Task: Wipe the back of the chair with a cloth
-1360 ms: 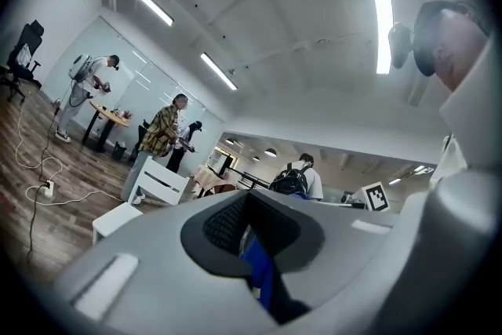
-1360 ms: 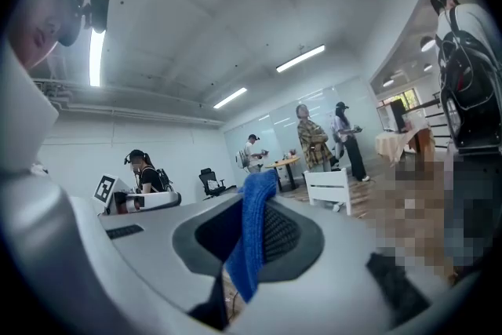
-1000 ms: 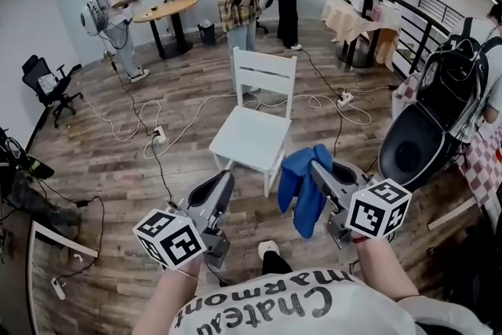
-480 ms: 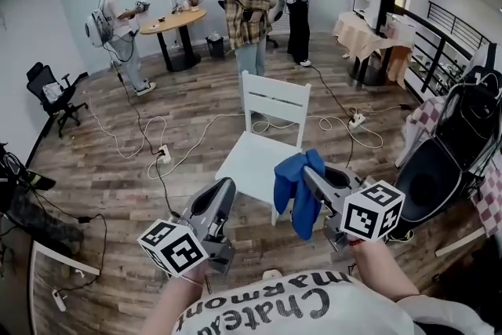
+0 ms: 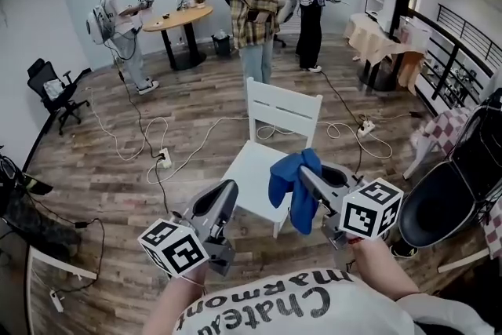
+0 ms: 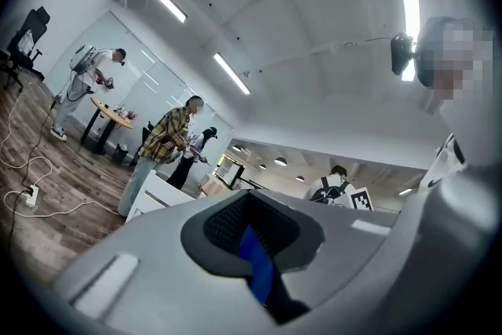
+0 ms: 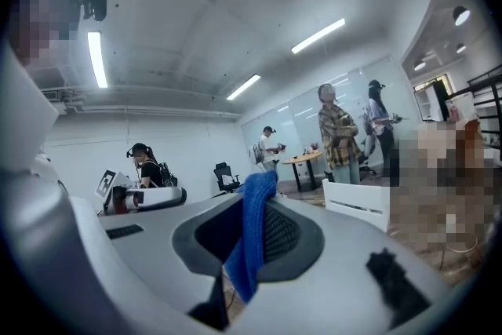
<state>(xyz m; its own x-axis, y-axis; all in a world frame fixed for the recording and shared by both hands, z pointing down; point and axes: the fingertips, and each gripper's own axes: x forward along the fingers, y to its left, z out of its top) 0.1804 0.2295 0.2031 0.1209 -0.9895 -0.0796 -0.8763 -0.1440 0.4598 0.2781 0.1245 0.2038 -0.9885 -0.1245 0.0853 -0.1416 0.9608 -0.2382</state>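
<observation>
Blue cloth (image 5: 290, 183), bunched and hanging, clamped in the closed jaws of the right hand-held gripper (image 5: 306, 175). It is held at the right front corner of the white wooden chair (image 5: 263, 161).
Left hand-held gripper (image 5: 225, 192): jaws together, nothing held, just short of the chair's front edge.
Chair back (image 5: 284, 109): slatted, on the chair's far side, not yet touched by the cloth.
Beyond the chair: a person in a plaid shirt (image 5: 255, 4).
Left of the chair: loose cables (image 5: 149, 133) on the wood floor.
Risk, as judged: the narrow pinch may let the cloth slip under wiping drag, and a hard push may slide or tip the chair.
</observation>
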